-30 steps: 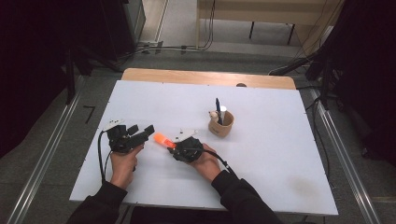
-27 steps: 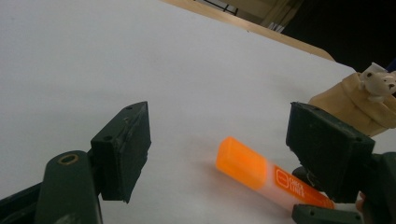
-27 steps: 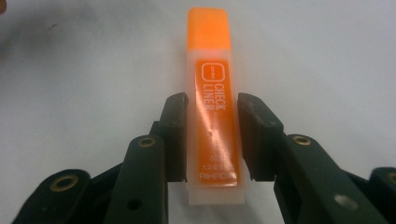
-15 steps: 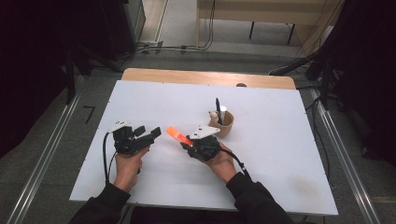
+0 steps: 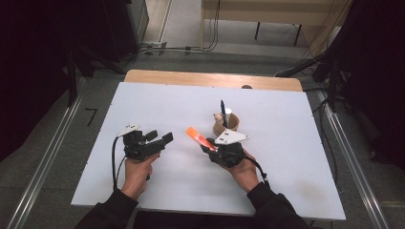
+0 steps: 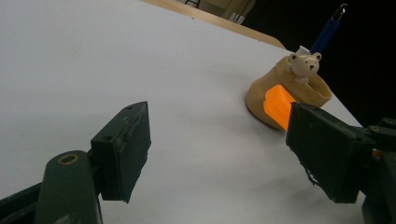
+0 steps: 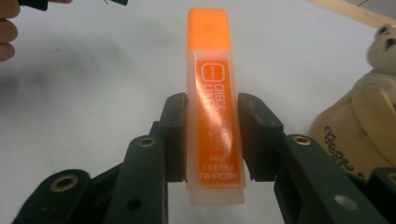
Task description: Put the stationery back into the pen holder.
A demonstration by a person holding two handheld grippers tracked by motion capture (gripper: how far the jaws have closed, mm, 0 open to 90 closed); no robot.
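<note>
My right gripper (image 5: pixel 208 146) is shut on an orange highlighter (image 7: pixel 211 84), its two pads pressing the barrel's sides while the capped end points away. In the high view the orange highlighter (image 5: pixel 197 137) sticks out up and to the left, just left of the tan pen cup (image 5: pixel 226 125). That pen cup (image 6: pixel 286 95) bears a small white bear figure (image 6: pixel 305 64) and holds a blue pen (image 6: pixel 328 30). My left gripper (image 5: pixel 160 137) hovers open above the white table (image 5: pixel 277 157), nothing between its jaws. The orange highlighter's tip (image 6: pixel 276 105) peeks past its right jaw.
The white table top has a wooden strip (image 5: pixel 210 78) along its far edge. Grey floor and metal rails (image 5: pixel 45 157) run along both sides. A hand (image 7: pixel 8 30) of the person holding the left gripper appears at the top left of the right gripper view.
The right gripper has carried the orange highlighter to the right and upward, closer to the pen cup. The left gripper has drifted slightly right and stays open.
</note>
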